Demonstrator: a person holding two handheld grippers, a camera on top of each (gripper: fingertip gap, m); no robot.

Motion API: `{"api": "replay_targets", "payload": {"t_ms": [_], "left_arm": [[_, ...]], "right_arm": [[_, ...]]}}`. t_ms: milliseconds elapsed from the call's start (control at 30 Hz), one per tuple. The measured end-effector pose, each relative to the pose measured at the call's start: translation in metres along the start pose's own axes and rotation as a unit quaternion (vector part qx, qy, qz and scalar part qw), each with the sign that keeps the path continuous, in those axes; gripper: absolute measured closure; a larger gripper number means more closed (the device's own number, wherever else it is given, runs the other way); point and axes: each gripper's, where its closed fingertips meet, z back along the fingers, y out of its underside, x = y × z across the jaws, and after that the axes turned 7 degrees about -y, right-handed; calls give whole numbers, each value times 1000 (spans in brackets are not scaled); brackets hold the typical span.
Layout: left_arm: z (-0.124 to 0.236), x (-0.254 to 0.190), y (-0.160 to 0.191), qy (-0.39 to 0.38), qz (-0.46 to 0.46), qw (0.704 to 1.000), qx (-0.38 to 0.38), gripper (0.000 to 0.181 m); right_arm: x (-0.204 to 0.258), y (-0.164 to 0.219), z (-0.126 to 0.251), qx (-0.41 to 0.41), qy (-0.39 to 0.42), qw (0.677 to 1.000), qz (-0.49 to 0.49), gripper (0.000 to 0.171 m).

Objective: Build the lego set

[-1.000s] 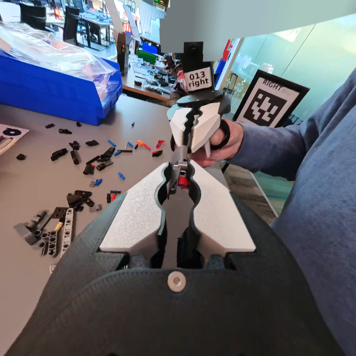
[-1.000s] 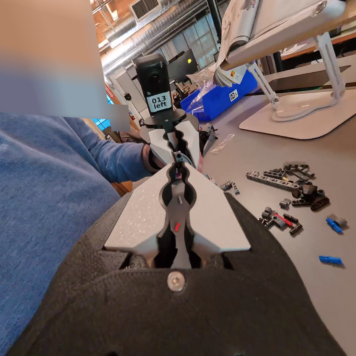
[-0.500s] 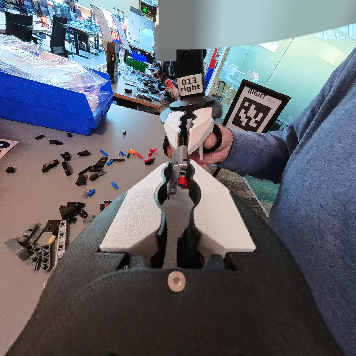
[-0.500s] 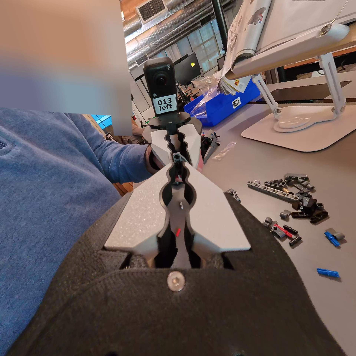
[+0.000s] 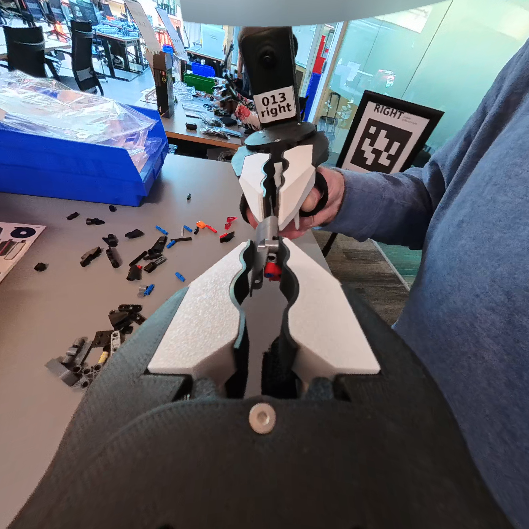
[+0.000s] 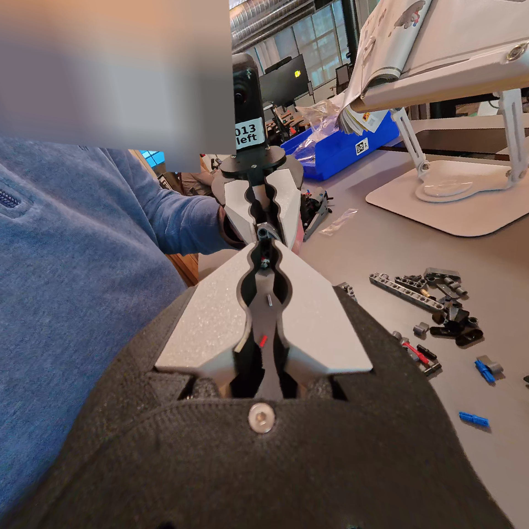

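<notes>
My left gripper (image 5: 266, 248) and my right gripper (image 6: 264, 246) meet tip to tip above the grey table (image 5: 43, 309). Both are shut on one small lego assembly. In the left wrist view its red and blue part (image 5: 271, 270) sits between my left fingers, and its grey connector (image 5: 266, 233) sticks out into the right gripper (image 5: 270, 221). In the right wrist view the grey connector's round end (image 6: 263, 232) shows at the left gripper's tips (image 6: 264, 226). A small red and grey part (image 6: 264, 261) sits between my right fingers.
Loose black, grey, blue and red pieces (image 5: 134, 257) (image 6: 429, 309) lie on the table. A blue bin with plastic bags (image 5: 71, 154) stands at the back. An instruction booklet rests on a white stand (image 6: 446, 183). A person's blue sleeve (image 5: 400, 200) is close by. The tips of both grippers are at nearly the same place.
Both grippers stay shut on the assembly, tip to tip. They have drawn slightly nearer each other and both views have shifted a little over the table.
</notes>
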Motion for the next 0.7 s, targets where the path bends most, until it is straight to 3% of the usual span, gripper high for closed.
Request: {"api": "replay_targets", "payload": {"t_ms": [333, 700], "left_arm": [[4, 5, 1, -24, -34, 999, 18, 167], [8, 12, 8, -30, -8, 1000, 5, 166]], "right_arm": [[-4, 1, -5, 42, 17, 999, 21, 168], [-14, 3, -12, 64, 39, 997, 22, 168]]}}
